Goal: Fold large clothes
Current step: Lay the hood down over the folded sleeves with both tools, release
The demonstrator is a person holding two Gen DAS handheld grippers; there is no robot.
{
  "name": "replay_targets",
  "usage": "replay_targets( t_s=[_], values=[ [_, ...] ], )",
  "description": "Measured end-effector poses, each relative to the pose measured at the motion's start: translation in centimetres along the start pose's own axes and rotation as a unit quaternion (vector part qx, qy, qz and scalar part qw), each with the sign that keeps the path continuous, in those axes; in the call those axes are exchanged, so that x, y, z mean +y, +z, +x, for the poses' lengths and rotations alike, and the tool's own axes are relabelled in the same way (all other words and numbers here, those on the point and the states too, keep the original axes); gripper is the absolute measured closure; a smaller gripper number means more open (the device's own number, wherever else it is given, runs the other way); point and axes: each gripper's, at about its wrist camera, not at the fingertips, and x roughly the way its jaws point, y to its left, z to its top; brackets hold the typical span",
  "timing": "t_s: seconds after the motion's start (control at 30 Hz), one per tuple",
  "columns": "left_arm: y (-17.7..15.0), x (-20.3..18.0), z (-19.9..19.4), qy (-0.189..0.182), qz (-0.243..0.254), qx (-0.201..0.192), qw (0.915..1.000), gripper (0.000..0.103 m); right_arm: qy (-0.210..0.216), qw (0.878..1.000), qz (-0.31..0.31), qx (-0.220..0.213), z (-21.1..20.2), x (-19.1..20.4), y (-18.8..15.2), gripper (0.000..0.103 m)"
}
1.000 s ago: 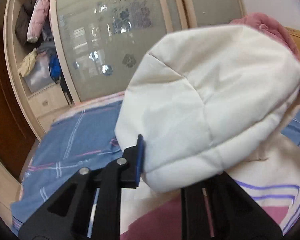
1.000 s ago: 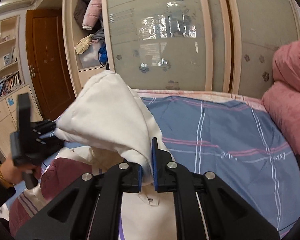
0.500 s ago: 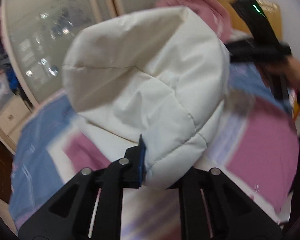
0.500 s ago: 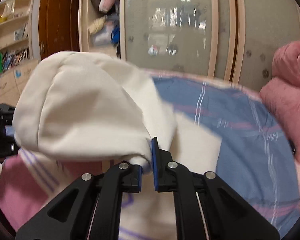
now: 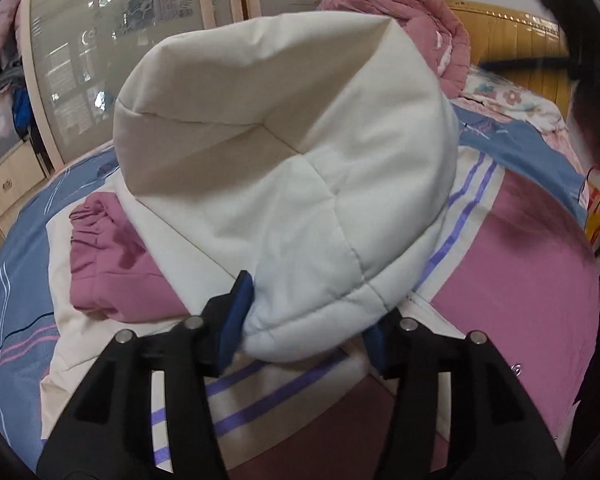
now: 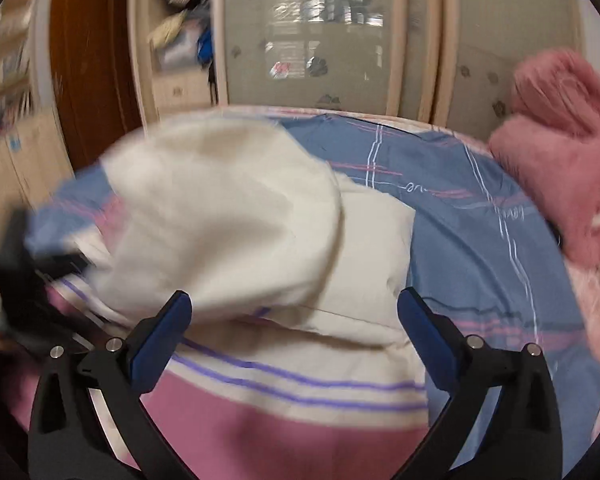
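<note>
A cream, pink and purple-striped hooded jacket lies spread on the bed. Its cream hood bulges up between the fingers of my left gripper, whose jaws stand partly apart with the hood's edge resting between them. In the right wrist view the hood lies folded over onto the jacket body. My right gripper is open wide and empty just above the jacket. A pink sleeve cuff lies at the left.
The bed has a blue checked sheet. A rolled pink quilt sits at the right, also in the left wrist view. Wardrobe doors stand behind the bed. The wooden headboard is at the far right.
My right gripper has opened and let go of the hood. The hood has swung over and dropped onto the jacket body. My left gripper's jaws have spread apart.
</note>
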Motion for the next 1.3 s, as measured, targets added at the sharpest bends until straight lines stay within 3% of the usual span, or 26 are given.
replay_targets(
  t_s=[0.07,0.1,0.2,0.3,0.4,0.47,0.5,0.57,0.63,0.7,0.8,0.97,1.03,1.1,1.13,1.2,1.3],
  values=[
    [0.0,-0.2,0.1,0.000,0.002,0.000,1.0000,0.041,0.019,0.998,0.041,-0.052,-1.9,0.5,2.1,0.001],
    [0.2,-0.6,-0.1,-0.007,0.000,-0.002,1.0000,0.028,0.036,0.995,0.051,-0.076,-2.2,1.5,3.8,0.001],
    [0.3,-1.6,-2.2,-0.031,-0.008,-0.026,0.9991,0.003,0.052,0.992,0.032,-0.109,-0.1,5.0,7.7,0.001],
    [0.1,-2.6,-4.8,-0.059,0.012,-0.040,0.9974,0.002,0.048,0.991,-0.003,-0.123,4.5,8.5,10.2,0.001],
    [0.0,-2.6,-7.6,-0.067,0.023,-0.083,0.9940,0.002,0.040,0.995,-0.031,-0.091,11.3,10.0,10.8,0.001],
    [0.2,-1.2,-8.8,-0.065,-0.015,-0.105,0.9923,0.002,0.016,0.998,-0.037,-0.045,15.5,9.5,9.3,0.001],
    [0.0,0.4,-9.5,-0.063,-0.058,-0.119,0.9892,0.002,0.008,0.999,-0.034,-0.023,17.1,9.1,8.6,0.001],
    [0.2,3.1,-9.9,-0.051,-0.129,-0.134,0.9812,0.002,0.005,0.998,0.004,0.067,21.4,7.4,5.1,0.001],
    [-0.2,5.9,-10.1,-0.017,-0.212,-0.144,0.9665,0.002,0.012,0.996,0.013,0.087,22.9,6.7,1.2,0.001],
    [-0.4,7.1,-9.7,0.018,-0.255,-0.139,0.9568,0.002,-0.005,0.998,-0.024,0.055,22.7,7.4,-2.4,0.001],
    [-0.7,8.0,-8.6,0.059,-0.281,-0.118,0.9506,0.002,0.004,0.999,-0.006,0.048,22.4,6.7,-3.1,0.001],
    [2.7,7.6,-6.7,0.065,-0.294,-0.111,0.9473,0.002,0.017,0.999,0.005,0.043,22.0,6.2,-3.2,0.001],
    [5.1,6.5,-6.5,0.069,-0.284,-0.121,0.9488,0.002,0.052,0.998,0.024,0.007,20.9,5.3,-3.1,0.001],
    [7.5,5.7,-6.0,0.069,-0.281,-0.132,0.9480,0.002,0.081,0.993,0.058,-0.070,17.6,3.8,-3.3,0.001],
    [8.4,5.7,-5.4,0.070,-0.278,-0.134,0.9485,0.002,0.072,0.989,0.078,-0.106,15.9,2.9,-3.5,0.001],
    [10.7,5.0,-4.1,0.079,-0.259,-0.142,0.9522,0.002,0.013,0.978,0.131,-0.160,12.0,0.8,-4.7,0.001],
    [12.8,4.2,-0.3,0.096,-0.234,-0.134,0.9582,0.002,-0.010,0.968,0.192,-0.163,9.1,-2.1,-7.1,0.001]
  ],
)
